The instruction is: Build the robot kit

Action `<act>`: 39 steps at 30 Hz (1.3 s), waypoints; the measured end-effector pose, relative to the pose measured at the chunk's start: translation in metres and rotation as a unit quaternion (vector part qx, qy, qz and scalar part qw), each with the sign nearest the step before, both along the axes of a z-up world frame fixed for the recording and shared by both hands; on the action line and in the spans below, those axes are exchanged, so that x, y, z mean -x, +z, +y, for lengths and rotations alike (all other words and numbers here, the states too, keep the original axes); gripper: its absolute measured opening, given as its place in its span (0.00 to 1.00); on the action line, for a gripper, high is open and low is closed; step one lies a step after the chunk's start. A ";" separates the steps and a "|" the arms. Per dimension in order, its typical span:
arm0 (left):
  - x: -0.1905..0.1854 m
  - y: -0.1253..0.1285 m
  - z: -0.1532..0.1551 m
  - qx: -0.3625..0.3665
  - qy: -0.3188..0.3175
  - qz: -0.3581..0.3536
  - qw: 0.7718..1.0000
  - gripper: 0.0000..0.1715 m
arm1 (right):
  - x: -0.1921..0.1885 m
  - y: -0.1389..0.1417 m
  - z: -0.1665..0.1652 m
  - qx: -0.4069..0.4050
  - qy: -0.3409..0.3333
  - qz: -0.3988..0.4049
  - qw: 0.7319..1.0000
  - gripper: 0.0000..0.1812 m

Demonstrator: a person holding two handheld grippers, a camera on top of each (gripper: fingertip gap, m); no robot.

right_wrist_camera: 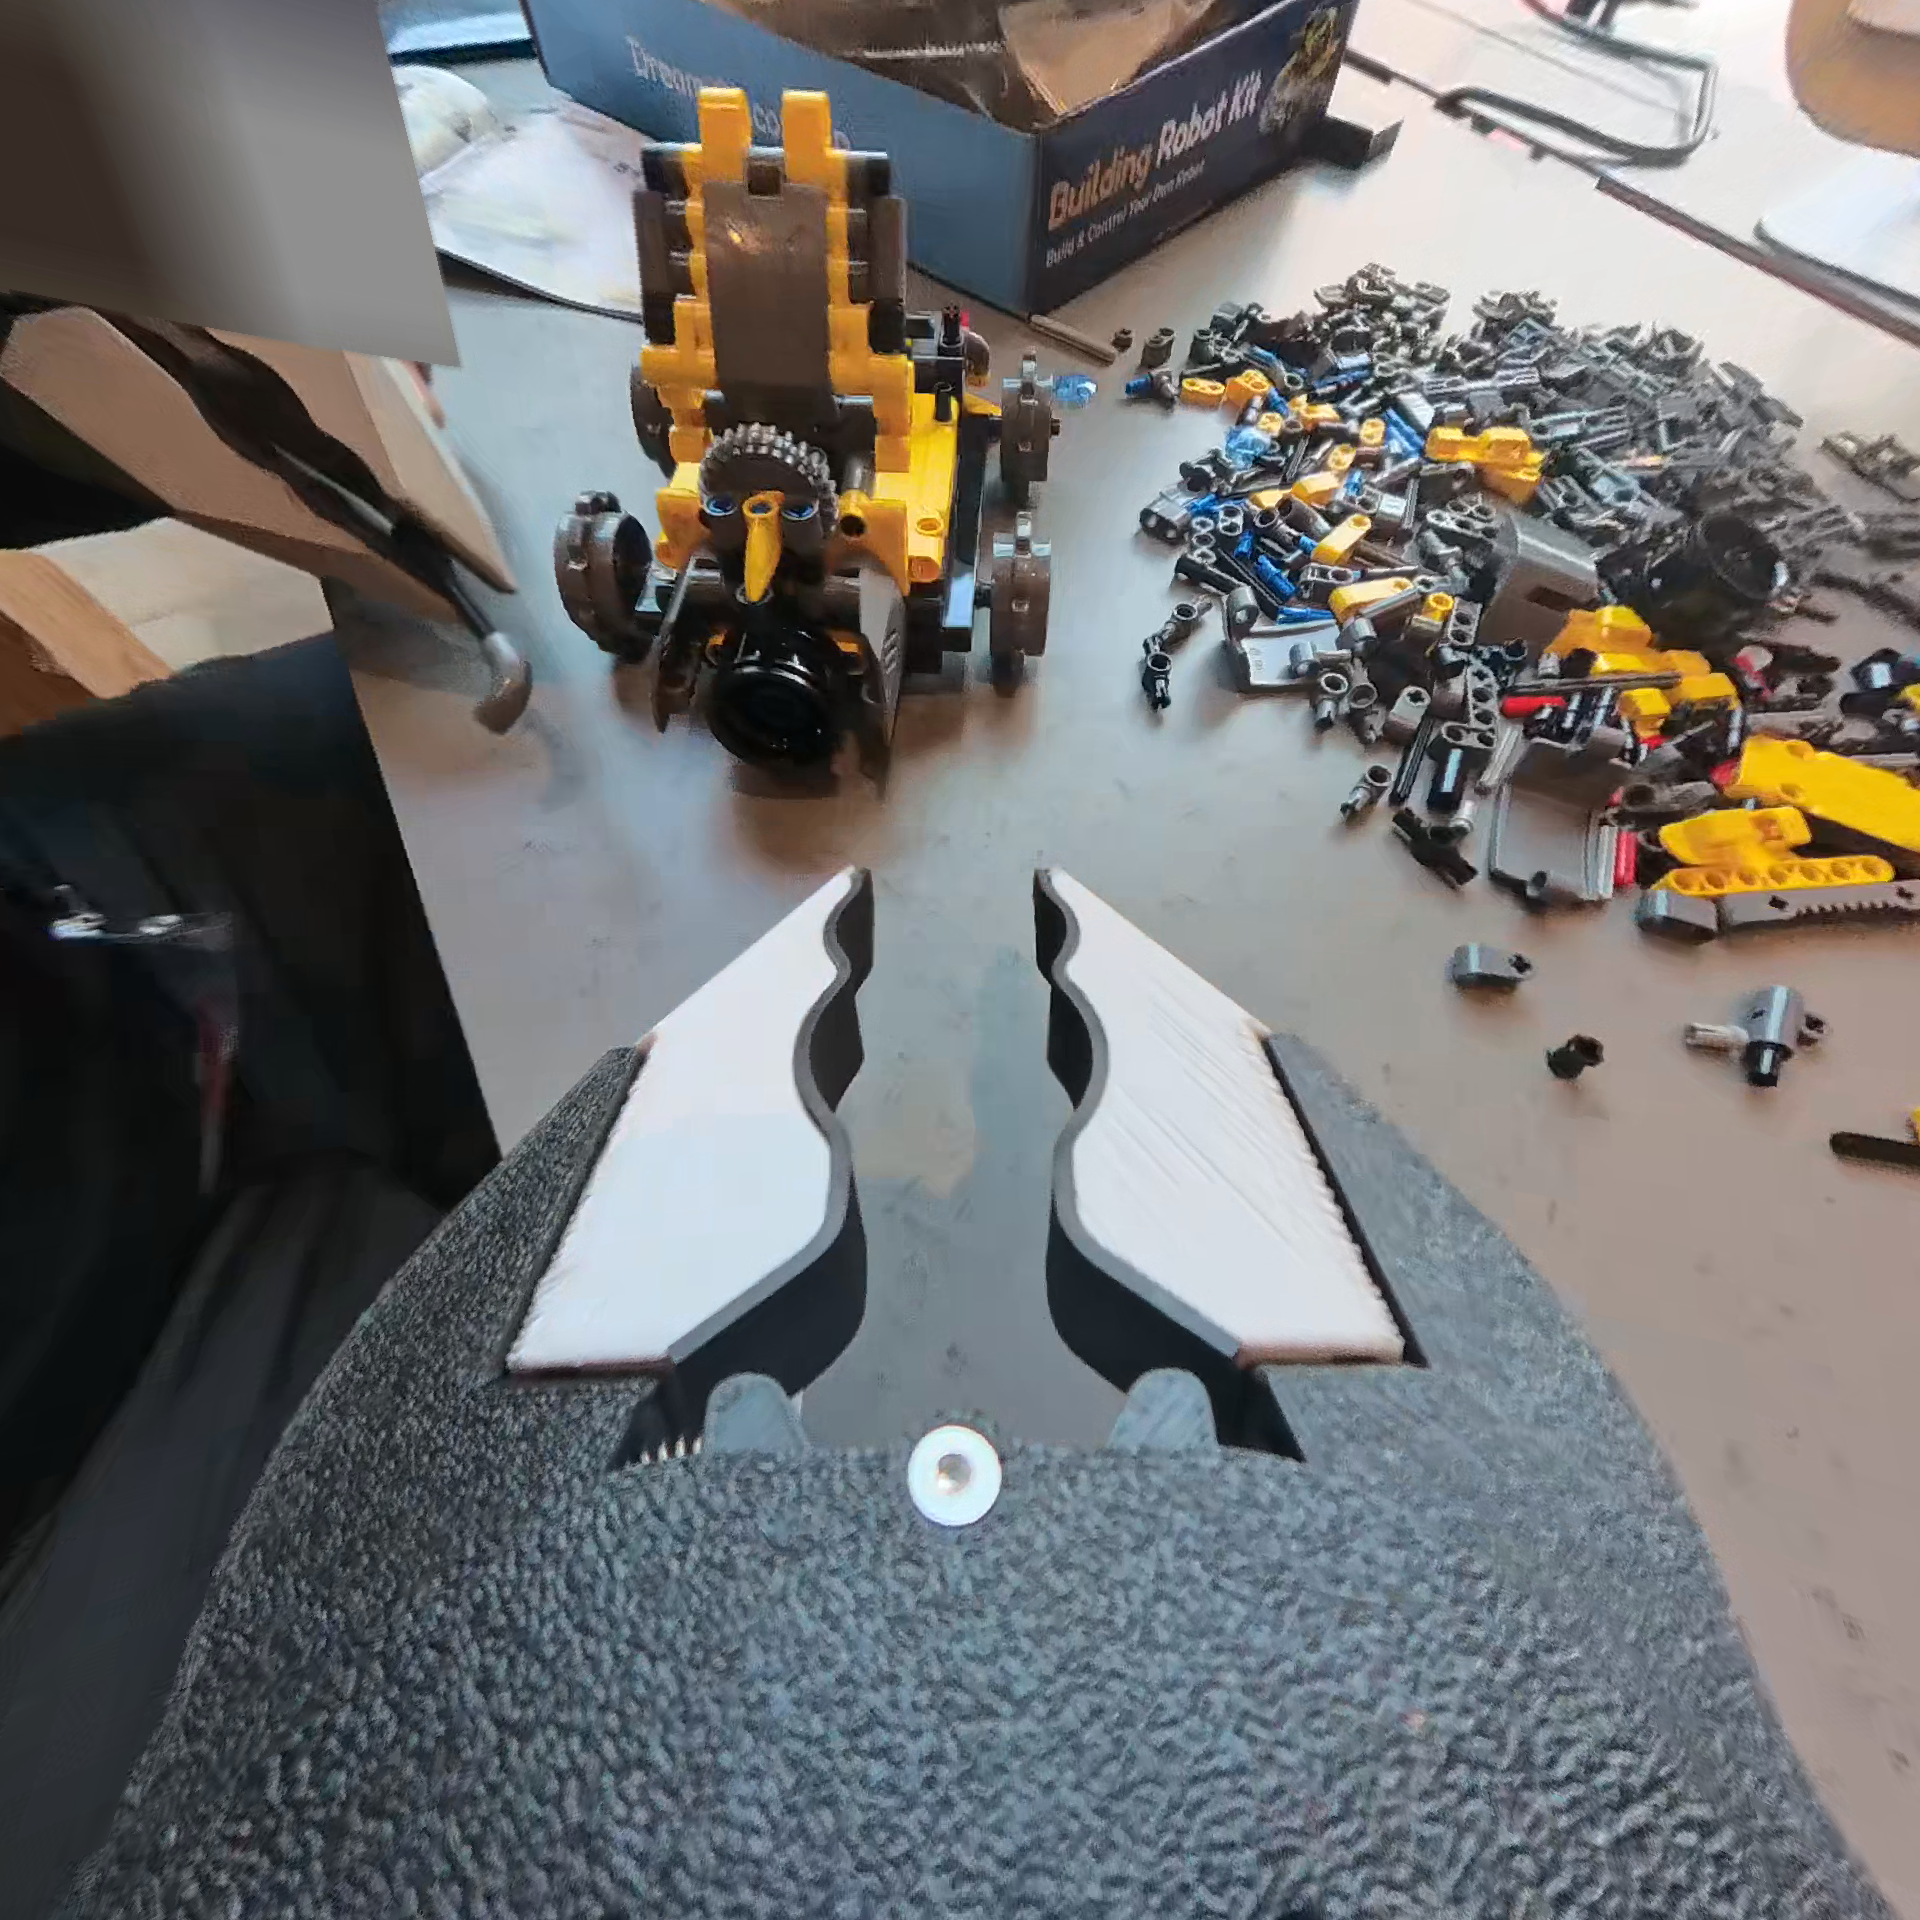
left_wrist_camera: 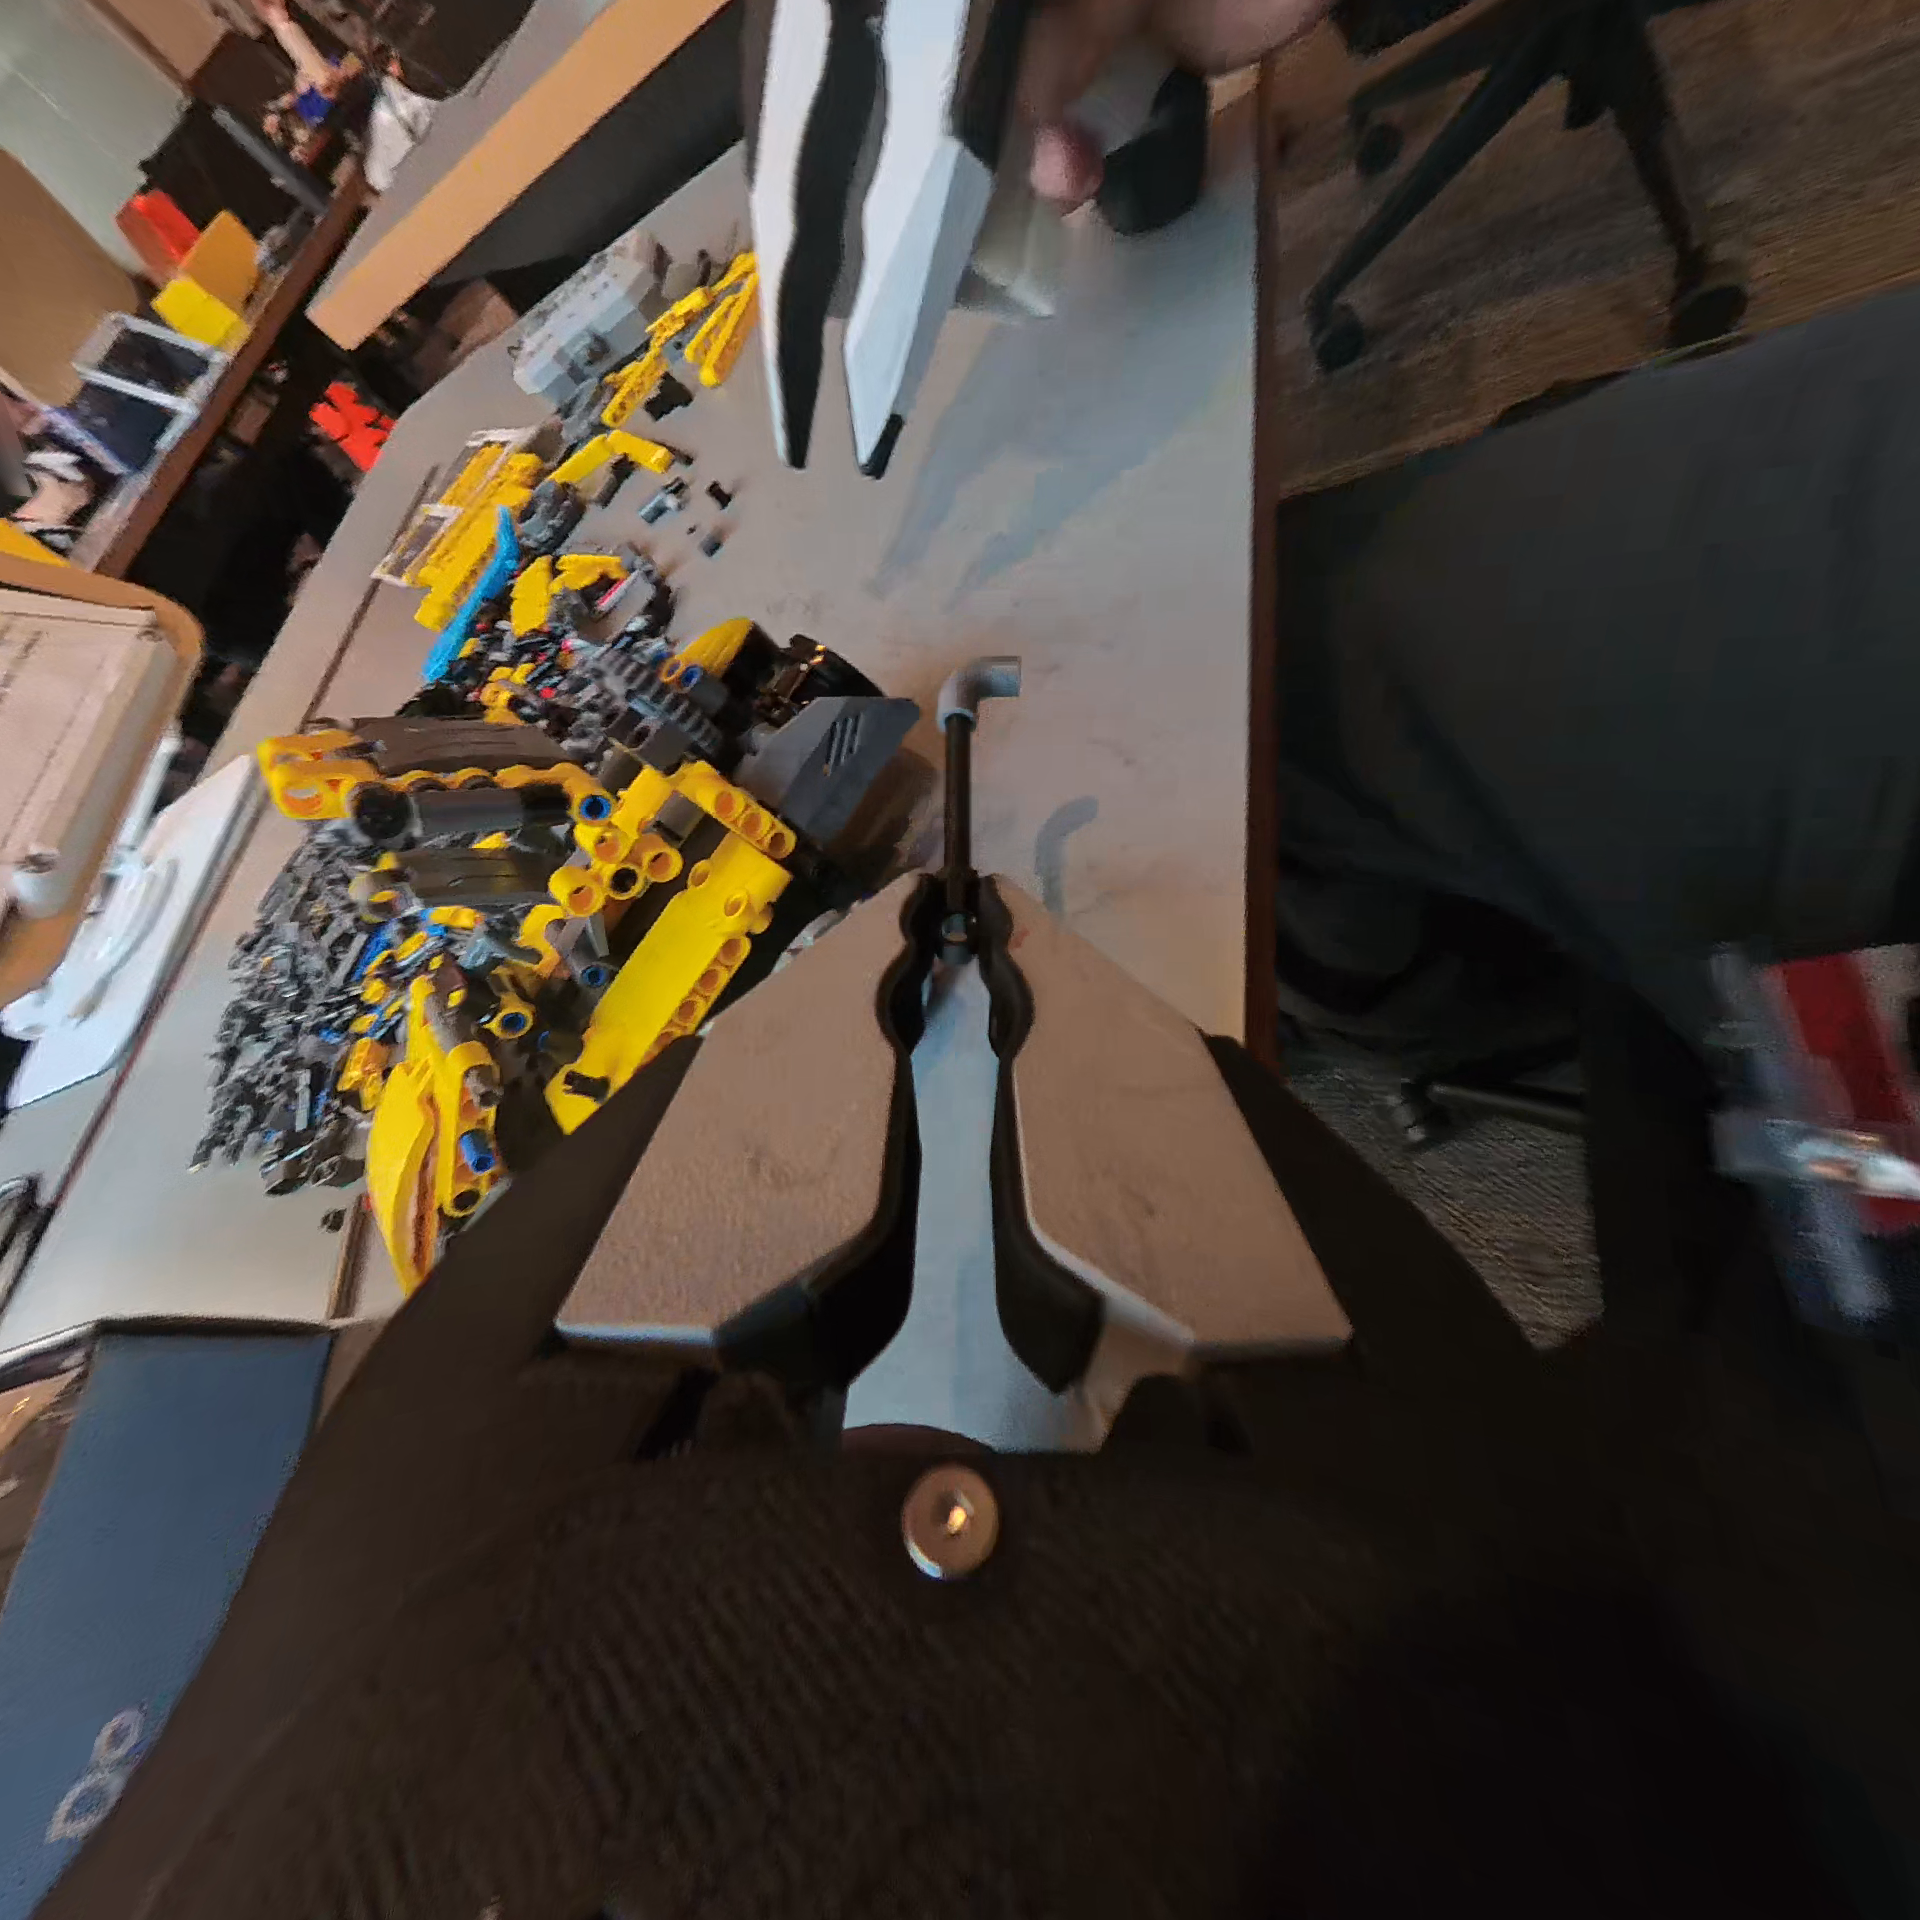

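Note:
My left gripper [left_wrist_camera: 954, 914] is shut on a thin black axle [left_wrist_camera: 956, 790] that carries a grey elbow connector [left_wrist_camera: 982, 686] at its far end, held over the grey table [left_wrist_camera: 1122, 582]. The same connector [right_wrist_camera: 504, 681] shows at the left of the right wrist view. A yellow and grey brick-built vehicle [right_wrist_camera: 790, 499] stands on the table, just left of the axle in the left wrist view [left_wrist_camera: 665, 831]. My right gripper [right_wrist_camera: 954, 883] is open and empty, pointing at the vehicle's front from a short distance; it also shows in the left wrist view [left_wrist_camera: 836, 457], held by a hand.
A large pile of small black, grey, yellow and blue building parts [right_wrist_camera: 1507, 582] covers the table right of the vehicle. A blue cardboard kit box [right_wrist_camera: 1039, 177] stands behind it. A few loose pieces [right_wrist_camera: 1756, 1029] lie near the right gripper. The table edge [left_wrist_camera: 1262, 623] borders an office chair [left_wrist_camera: 1538, 156]. My hands' fingertips stand some 15 cm from each other.

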State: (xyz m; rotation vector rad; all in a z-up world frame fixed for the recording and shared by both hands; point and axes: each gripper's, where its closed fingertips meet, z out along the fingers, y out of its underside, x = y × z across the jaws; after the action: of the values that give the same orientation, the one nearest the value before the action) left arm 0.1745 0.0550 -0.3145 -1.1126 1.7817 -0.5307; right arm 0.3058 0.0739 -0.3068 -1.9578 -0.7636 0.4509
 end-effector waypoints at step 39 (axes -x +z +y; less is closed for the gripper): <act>0.002 -0.008 -0.012 0.059 -0.058 0.040 0.996 0.02 | -0.109 0.020 -0.032 -0.067 -0.139 -0.077 0.985 0.19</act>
State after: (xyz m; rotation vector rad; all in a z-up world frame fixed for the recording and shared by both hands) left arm 0.1727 0.0425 -0.3226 -1.1294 1.9133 -0.6761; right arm 0.4150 0.0418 -0.2870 -1.9511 -0.5868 0.0776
